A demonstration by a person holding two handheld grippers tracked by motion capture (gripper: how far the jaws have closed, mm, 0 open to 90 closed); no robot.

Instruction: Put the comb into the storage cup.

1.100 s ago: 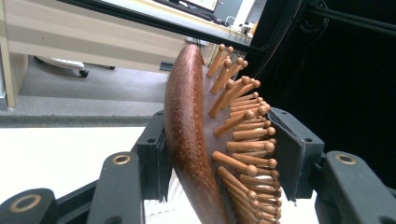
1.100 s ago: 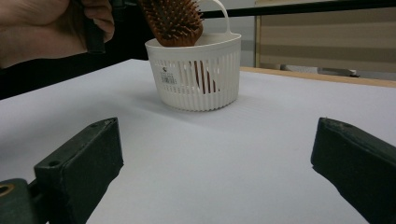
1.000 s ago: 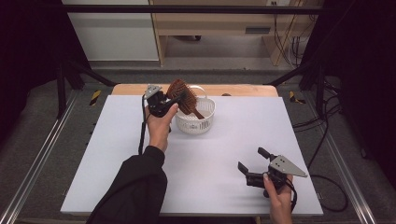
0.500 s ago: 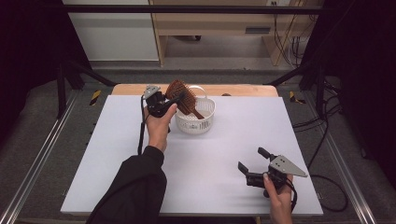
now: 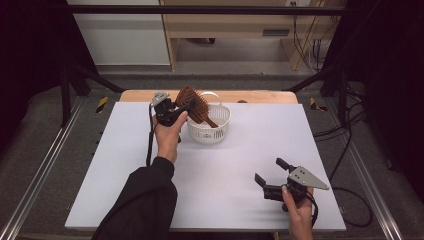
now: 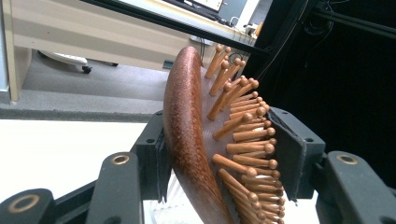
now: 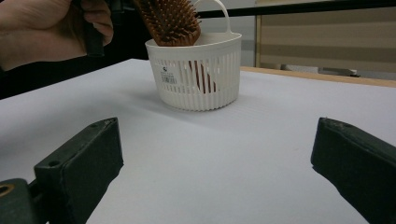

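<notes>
White counter (image 5: 215, 165) takes up most of the high view, wooden edge along its far side, grey floor and dark frame rails around it. My left sleeve (image 5: 140, 205) comes in from the bottom, black, forearm angled toward the far left part of the counter. White slatted basket (image 5: 209, 125) with a hoop handle sits on the far-centre part of the counter, label on its wall in the right claw view (image 7: 168, 77). Brown wooden hairbrush (image 5: 194, 104) is tilted, handle end down inside the basket, paddle head up over the basket's left rim; in the left claw view (image 6: 187, 140) its polished back faces one jaw and its wooden pins face the other. My left claw (image 5: 172, 111) is closed on the brush head, pads pressing both faces, jaws only partway together because the head fills the gap. My right claw (image 5: 272, 172) is well apart from the basket, near the front right of the counter, held just over the surface, jaws spread wide with nothing between them; right claw view shows bare counter between the two jaws, basket straight ahead.
</notes>
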